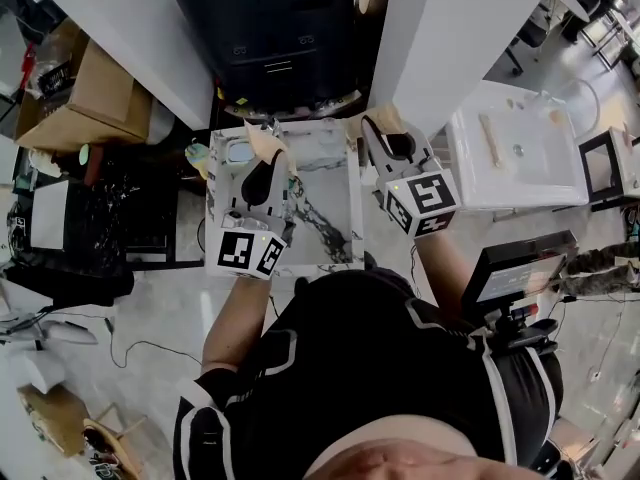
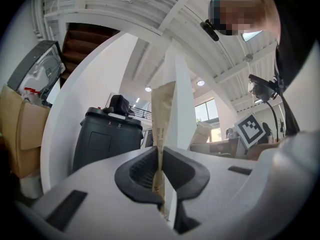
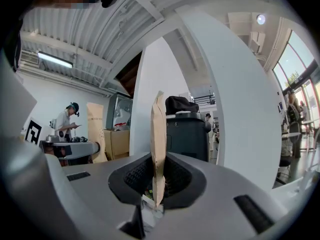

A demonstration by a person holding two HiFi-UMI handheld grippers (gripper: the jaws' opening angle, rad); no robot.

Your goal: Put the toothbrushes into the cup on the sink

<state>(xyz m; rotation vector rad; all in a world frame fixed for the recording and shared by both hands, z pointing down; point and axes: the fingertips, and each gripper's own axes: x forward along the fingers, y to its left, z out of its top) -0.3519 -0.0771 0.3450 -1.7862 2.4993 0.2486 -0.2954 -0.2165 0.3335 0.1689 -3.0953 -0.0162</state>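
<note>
Left pack (image 2: pixel 163 126): flat brown-paper toothbrush pack, upright, brush itself hidden by the paper.
Right pack (image 3: pixel 158 134): same kind, also upright and held in the air.
Left gripper (image 1: pixel 268 163): jaws clamped on the left pack's lower end, centre-left of the head view.
Right gripper (image 1: pixel 386 140): jaws clamped on the right pack, at the worktop's right edge.
Cup (image 1: pixel 239 152): pale vessel, upper left of the marble worktop (image 1: pixel 335 203); probably the target, contents not discernible.
Step in hand: judged as carrying both packs to the cup; neither placed yet.
Next move: likely left pack first, tipped end-down over the cup mouth, then released, with the right gripper kept clear.
</note>
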